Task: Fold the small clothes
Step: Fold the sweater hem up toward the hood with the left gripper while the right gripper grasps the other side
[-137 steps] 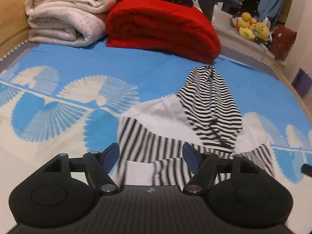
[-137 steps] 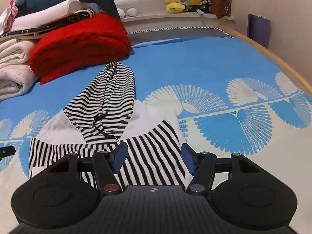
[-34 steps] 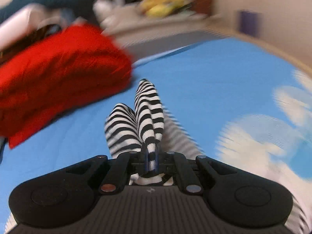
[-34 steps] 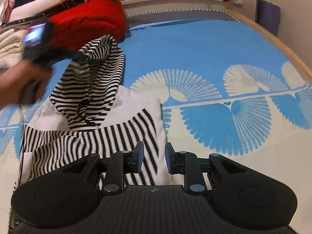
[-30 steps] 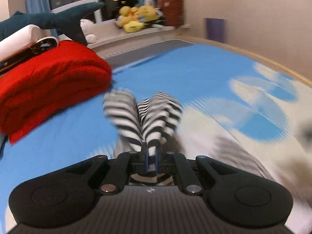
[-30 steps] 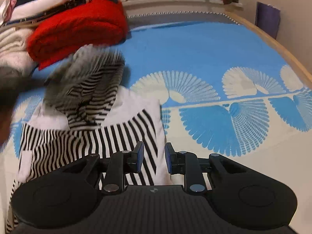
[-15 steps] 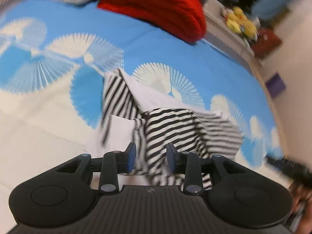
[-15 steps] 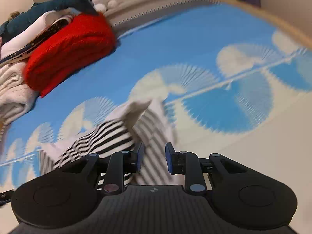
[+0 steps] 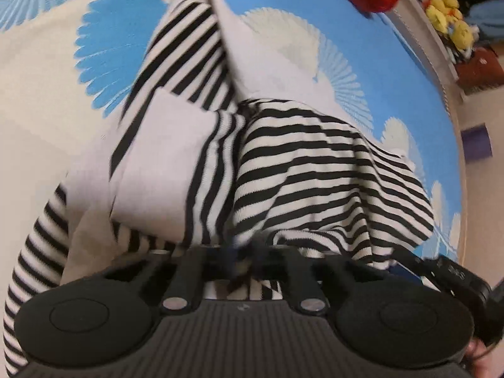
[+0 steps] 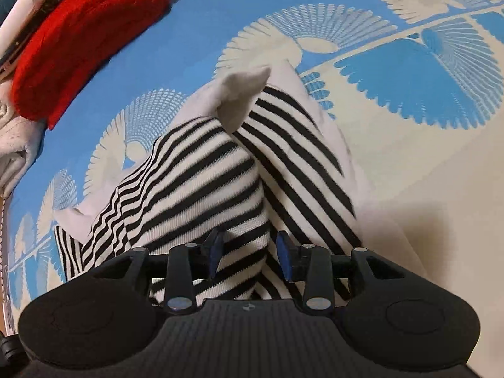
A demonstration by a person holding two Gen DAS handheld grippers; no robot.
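bedding with a blue and cream fan print (image 10: 425, 72) forms the work surface; a folded red blanket (image 10: 82, 37) lies at 10 o'clock in the right wrist view, and yellow plush toys (image 9: 450, 15) sit on a ledge at 1 o'clock in the left wrist view.

left gripper (image 9: 244, 252): the fingers are clenched together. the view is blurred at the tips; striped cloth sits right at them, but whether any is pinched cannot be told. its jaws have just been closing.

right gripper (image 10: 249, 252): the fingers stand partly apart, with a ridge of striped cloth rising between them. the blue pads (image 10: 283, 258) do not clearly press the cloth, so this reads as not yet a grip.

striped top (image 10: 201, 182): black and white stripes with plain white panels. it lies rumpled on the bedding directly ahead of both grippers, spreading toward 12 o'clock. a striped fold is heaped over the middle, and one white corner (image 10: 242, 94) stands up at 12 o'clock in the right wrist view.

handling, as a judgement: the cloth is light, soft and limp. it will sag and bunch, and will not hold a shape unsupported. take hold at a hem or a folded edge, pinching all layers together. a shallow pinch on one layer is likely to slip or drag the pile out of line.
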